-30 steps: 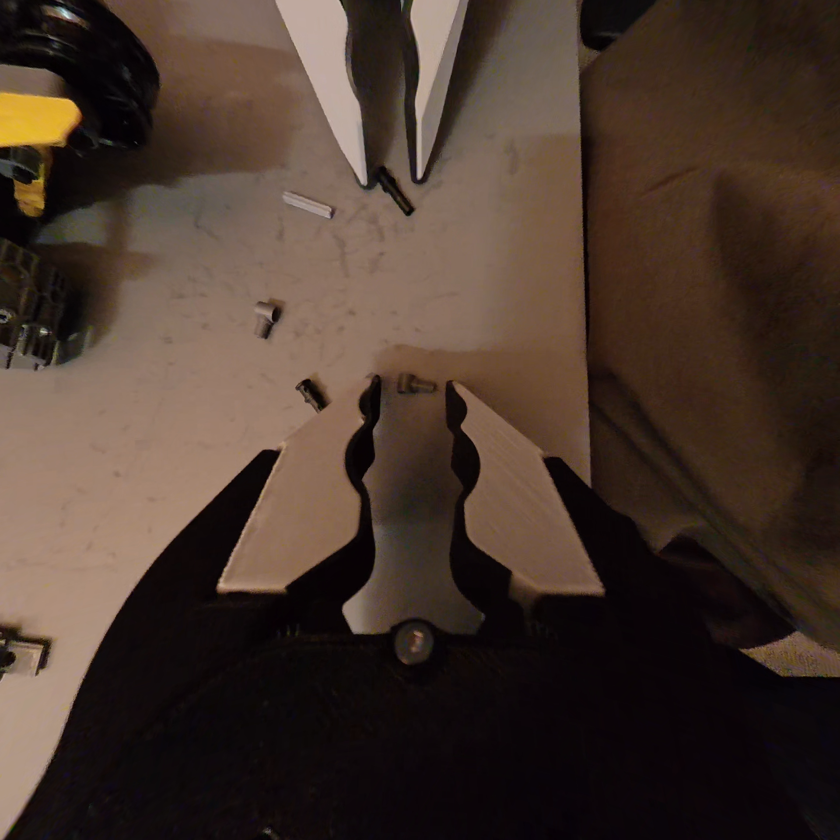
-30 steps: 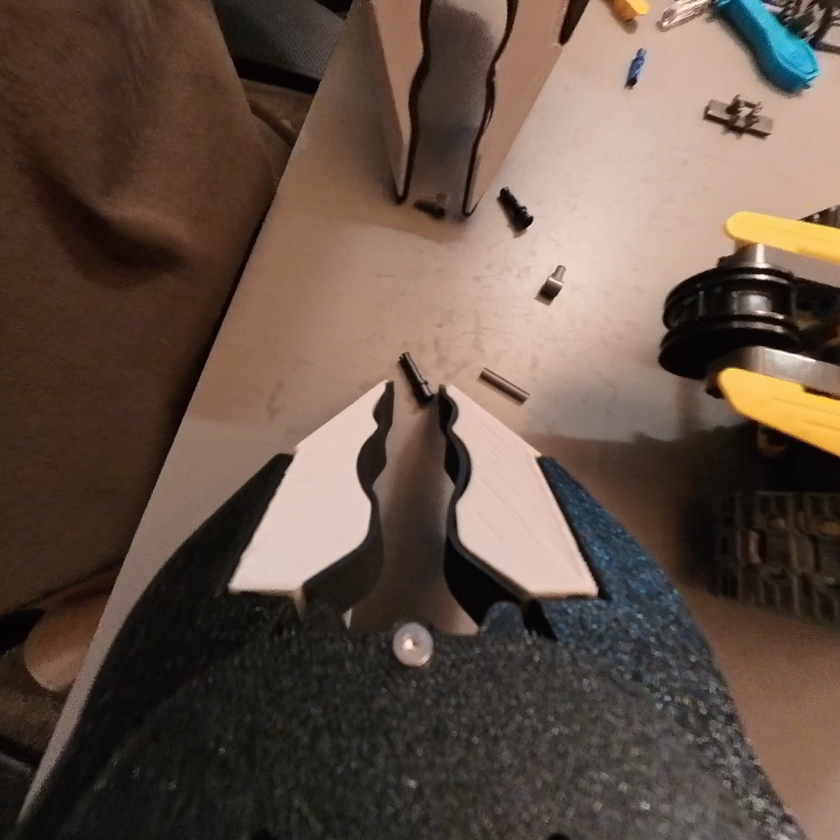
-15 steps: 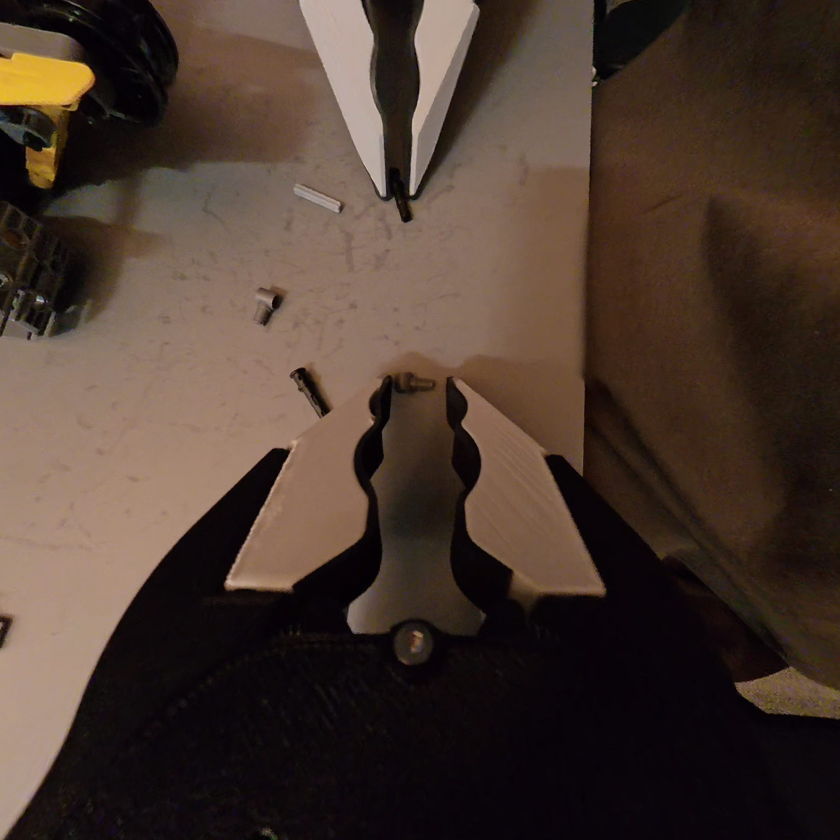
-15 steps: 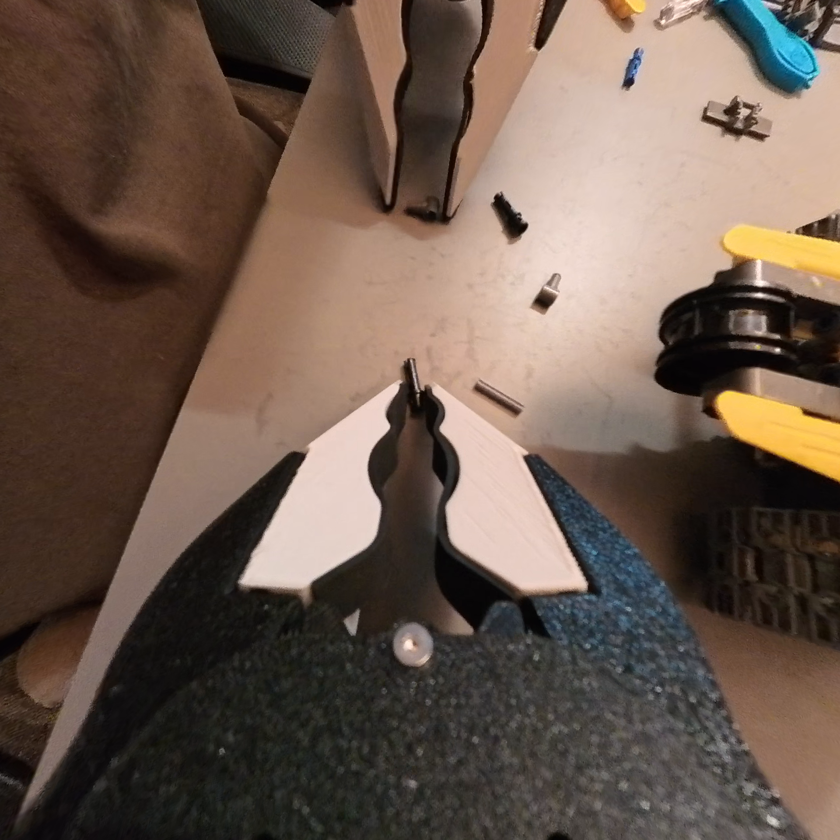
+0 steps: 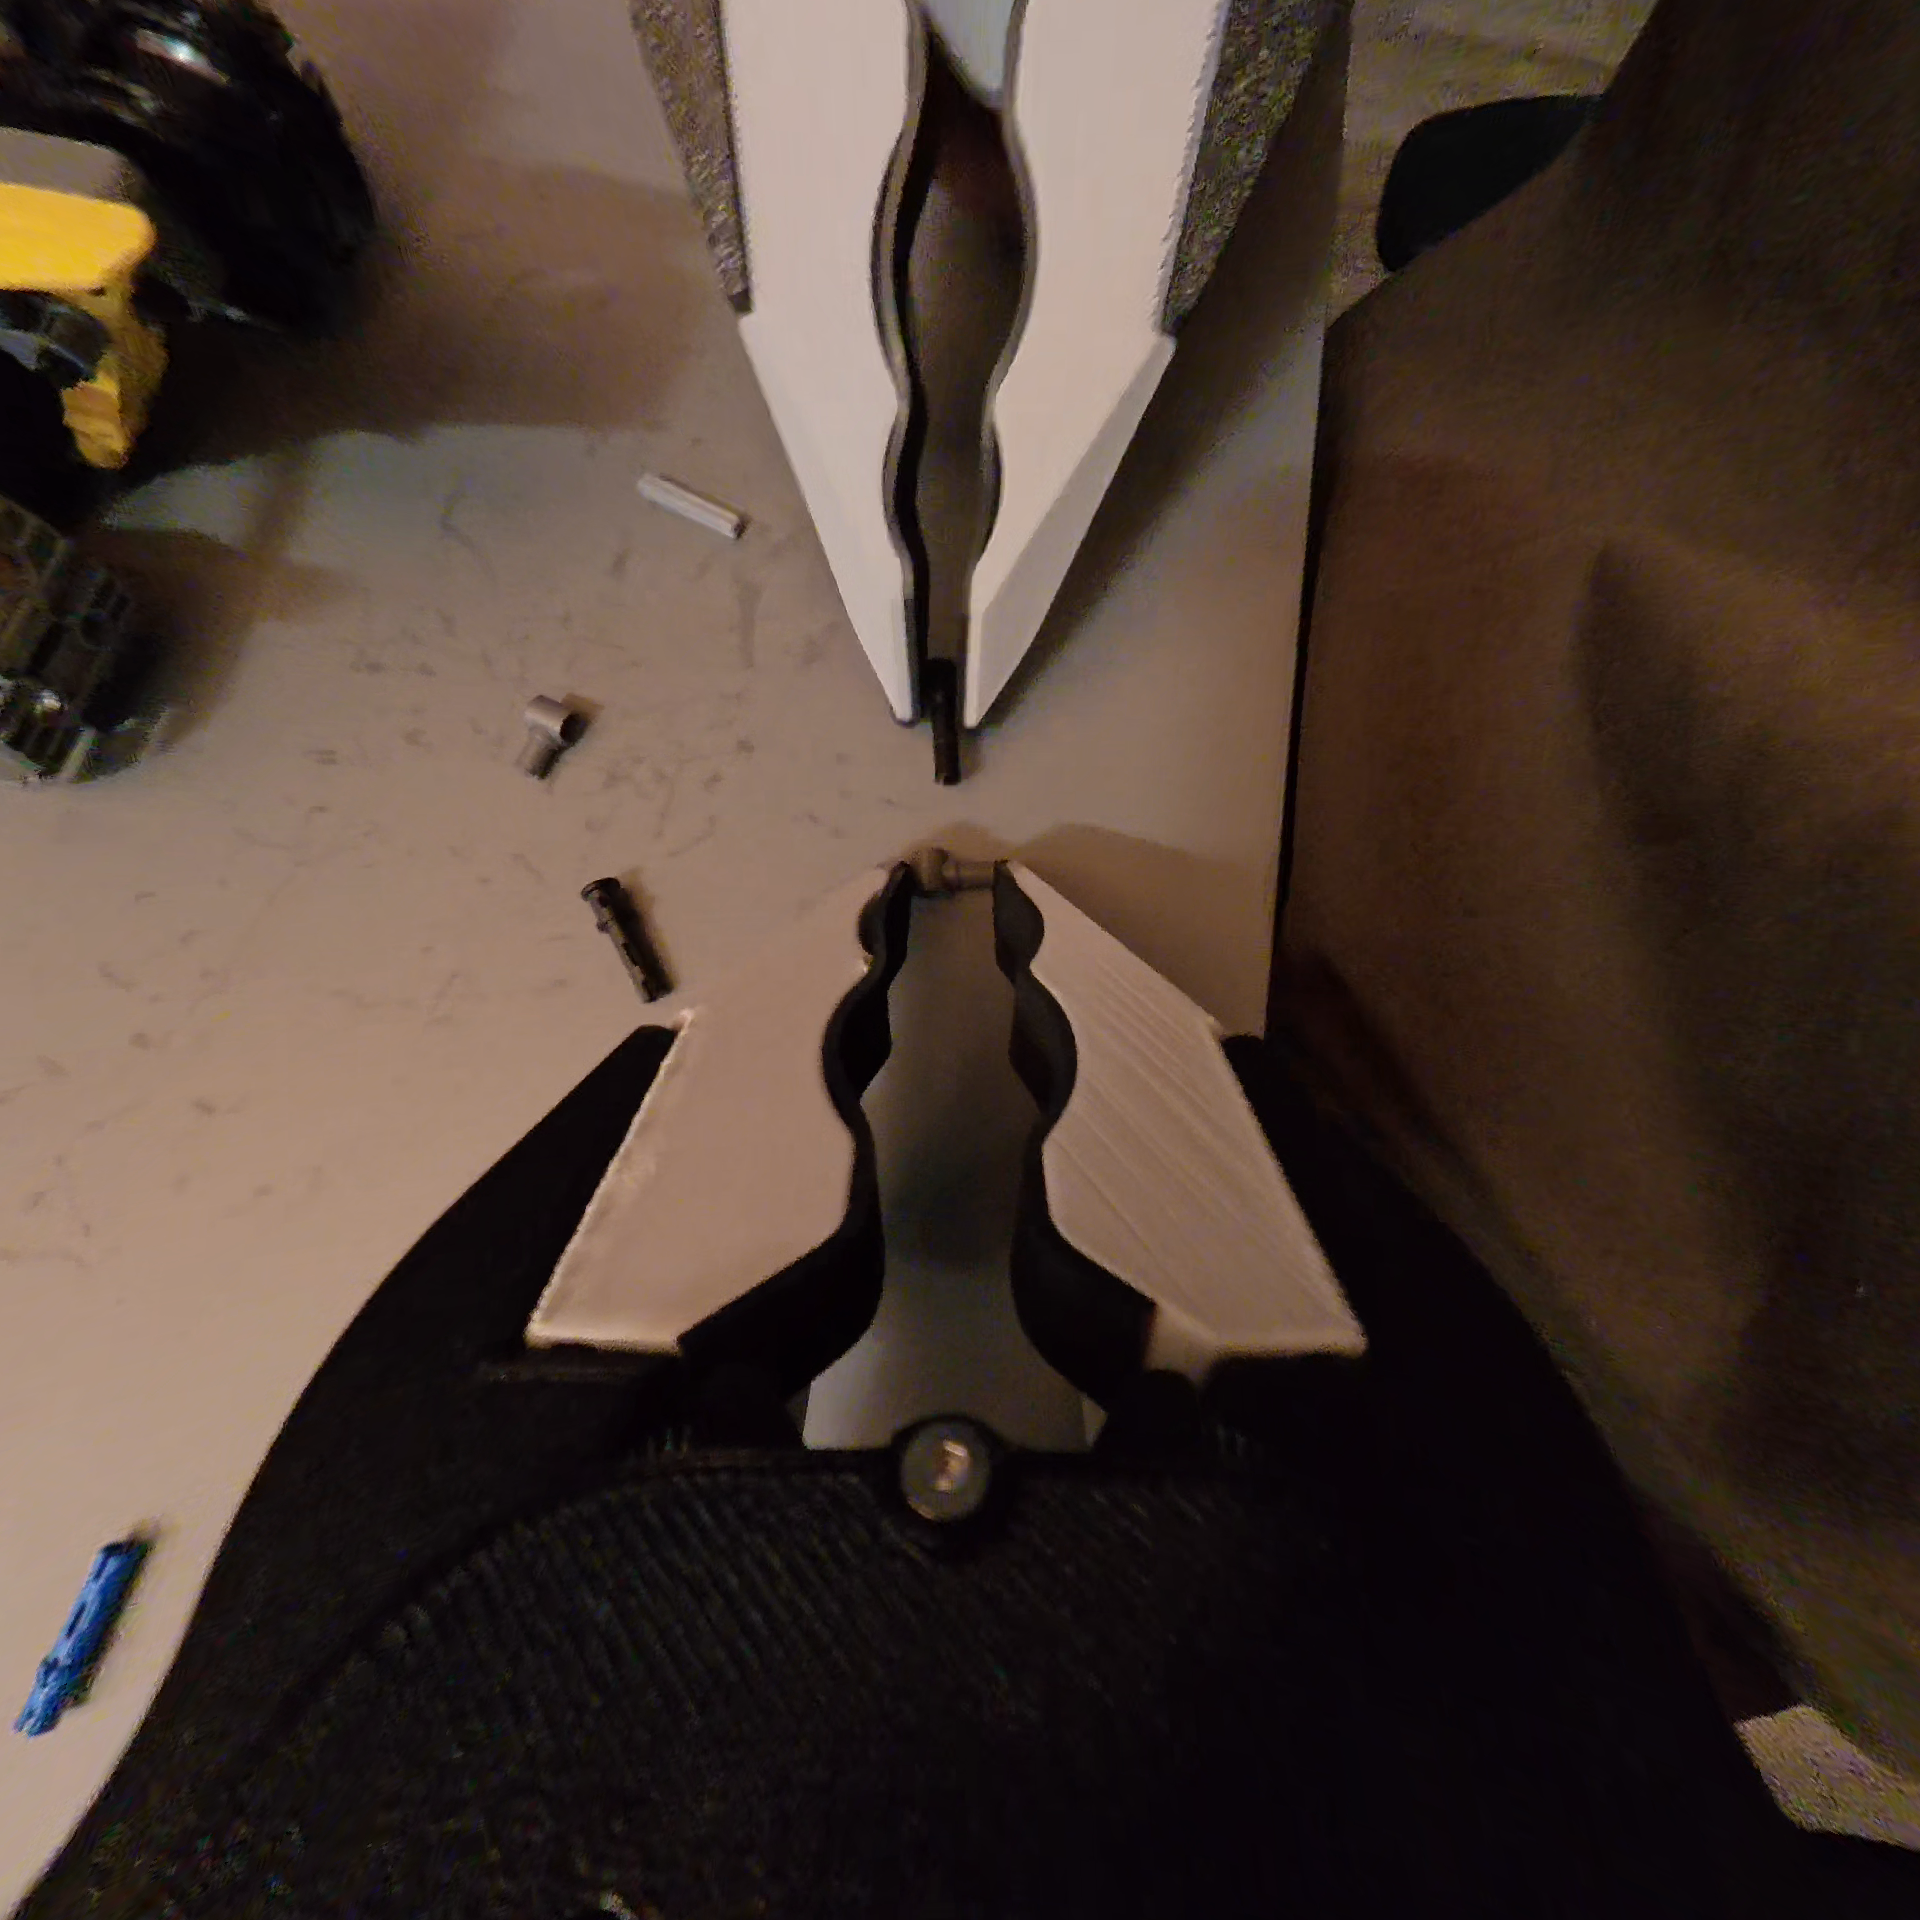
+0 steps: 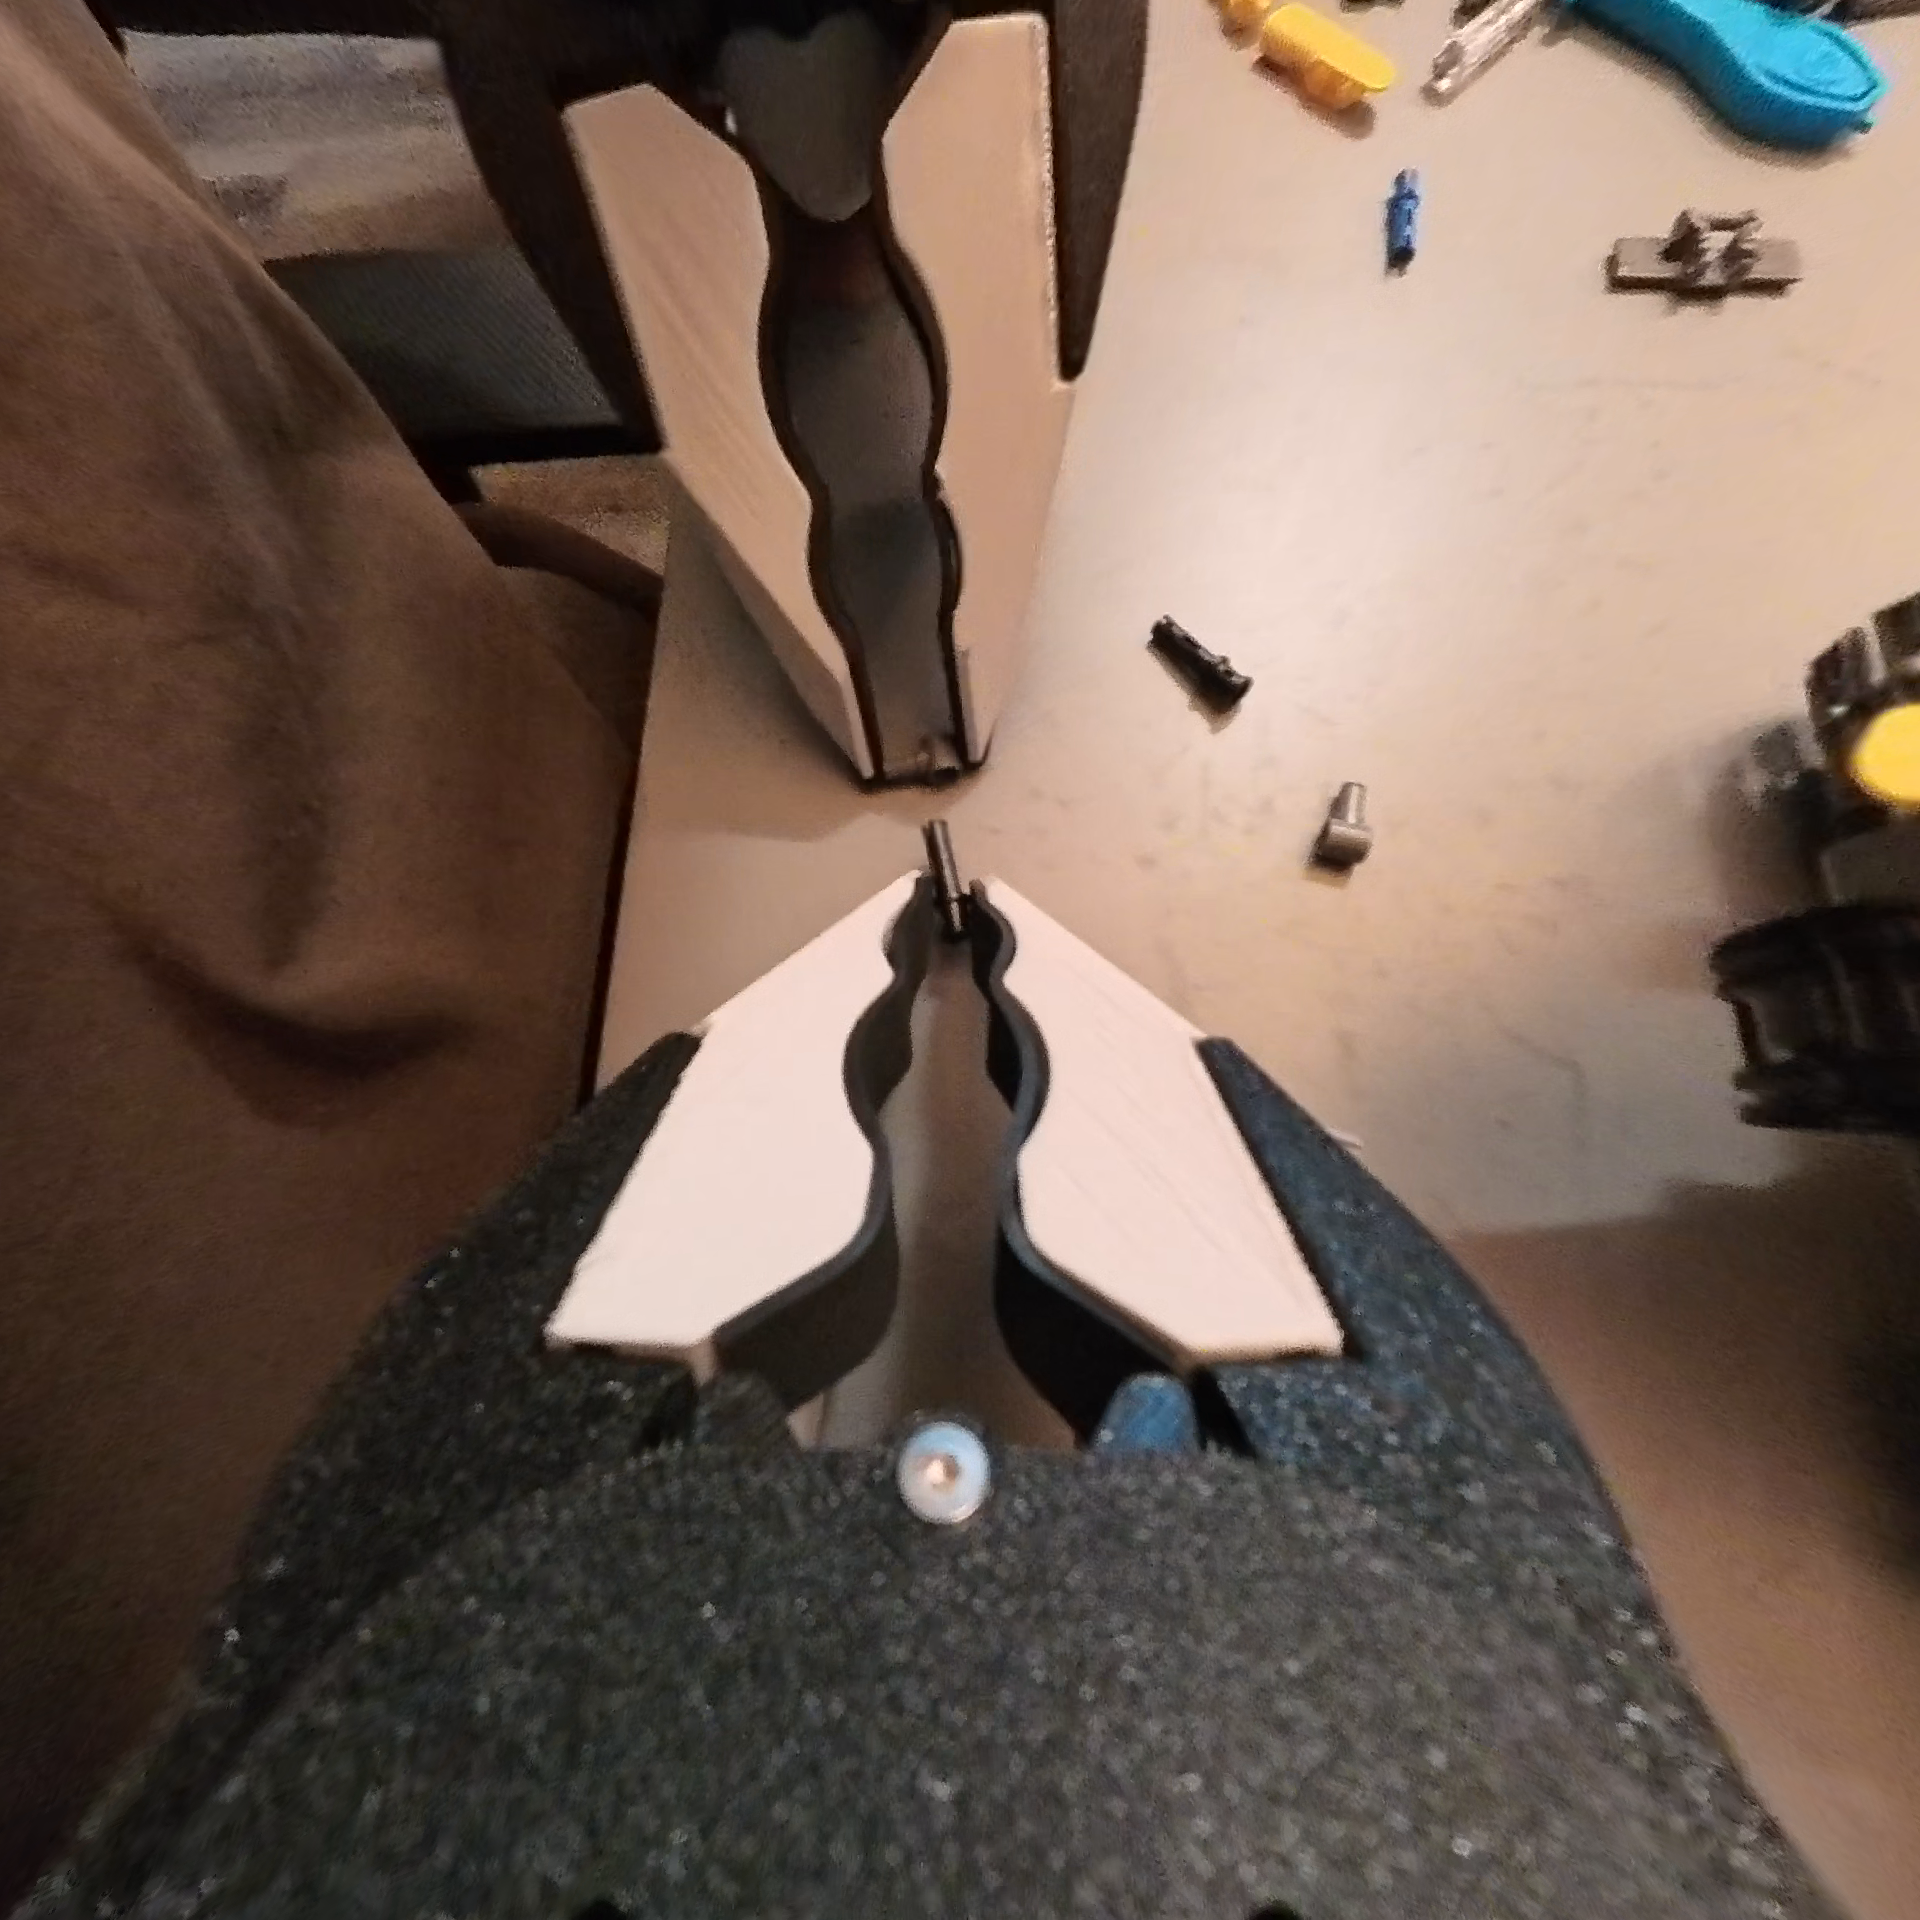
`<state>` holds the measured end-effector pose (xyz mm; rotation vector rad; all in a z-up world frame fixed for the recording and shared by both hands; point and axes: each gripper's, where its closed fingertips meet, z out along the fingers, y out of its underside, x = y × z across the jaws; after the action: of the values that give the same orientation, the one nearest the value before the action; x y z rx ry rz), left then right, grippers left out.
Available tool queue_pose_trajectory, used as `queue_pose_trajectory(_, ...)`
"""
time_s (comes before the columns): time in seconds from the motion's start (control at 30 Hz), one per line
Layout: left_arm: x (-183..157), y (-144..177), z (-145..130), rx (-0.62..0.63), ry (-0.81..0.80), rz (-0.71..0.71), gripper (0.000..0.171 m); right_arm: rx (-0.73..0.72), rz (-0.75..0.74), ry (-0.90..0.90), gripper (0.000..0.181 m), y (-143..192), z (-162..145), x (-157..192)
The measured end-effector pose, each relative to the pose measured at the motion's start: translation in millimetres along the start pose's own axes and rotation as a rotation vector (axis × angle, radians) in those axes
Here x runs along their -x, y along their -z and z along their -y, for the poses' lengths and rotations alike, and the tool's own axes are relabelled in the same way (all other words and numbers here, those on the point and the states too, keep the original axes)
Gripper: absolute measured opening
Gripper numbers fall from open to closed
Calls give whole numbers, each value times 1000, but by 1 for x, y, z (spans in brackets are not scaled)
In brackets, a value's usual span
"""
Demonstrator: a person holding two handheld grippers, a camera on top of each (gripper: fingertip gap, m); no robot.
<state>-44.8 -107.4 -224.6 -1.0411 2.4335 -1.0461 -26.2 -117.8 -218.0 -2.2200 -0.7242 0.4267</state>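
Observation:
My left gripper (image 5: 948, 878) is shut on a small grey connector piece (image 5: 951, 871), held crosswise between its tips just above the pale table (image 5: 312, 1091). My right gripper (image 6: 948, 891) is shut on a thin black pin (image 6: 943, 860) that sticks forward out of its tips. The two grippers face each other tip to tip near the table's edge, a short gap apart. In the left wrist view the right gripper (image 5: 938, 717) comes in from the top with the black pin (image 5: 944, 750) pointing at the grey piece. In the right wrist view the left gripper (image 6: 925, 771) shows ahead.
Loose on the table lie another black pin (image 5: 627, 940), a grey connector (image 5: 548, 732), a grey axle (image 5: 691, 506) and a blue pin (image 5: 78, 1652). A black and yellow wheeled model (image 5: 94, 291) stands to the side. Brown cloth (image 5: 1610, 727) lies past the table edge. A turquoise tool (image 6: 1745, 62) lies far off. Left and right tips are no more than a few centimetres apart.
My right gripper shut on the black pin and brought it toward my left gripper. My left gripper narrowed onto the grey piece. The gap between the two grippers shrank a lot.

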Motion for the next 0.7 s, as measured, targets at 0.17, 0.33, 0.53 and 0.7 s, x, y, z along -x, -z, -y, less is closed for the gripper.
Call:
queue_pose_trajectory(0.17, -8, -3, 3, 1, -1, -25, 14, 31, 39, 35, 5, -8, 1, 3)
queue_pose_trajectory(0.33, -7, -3, 3, 1, 12, -33, 14, 36, 64, 64, 5, -9, 2, 4)
queue_pose_trajectory(0.53, -8, -3, 3, 0, 22, -36, 14, 37, 53, 112, 5, -10, 2, 4)
queue_pose_trajectory(0.7, -6, -3, 3, -2, 66, -62, 13, 37, 46, 66, 5, -10, 2, 3)
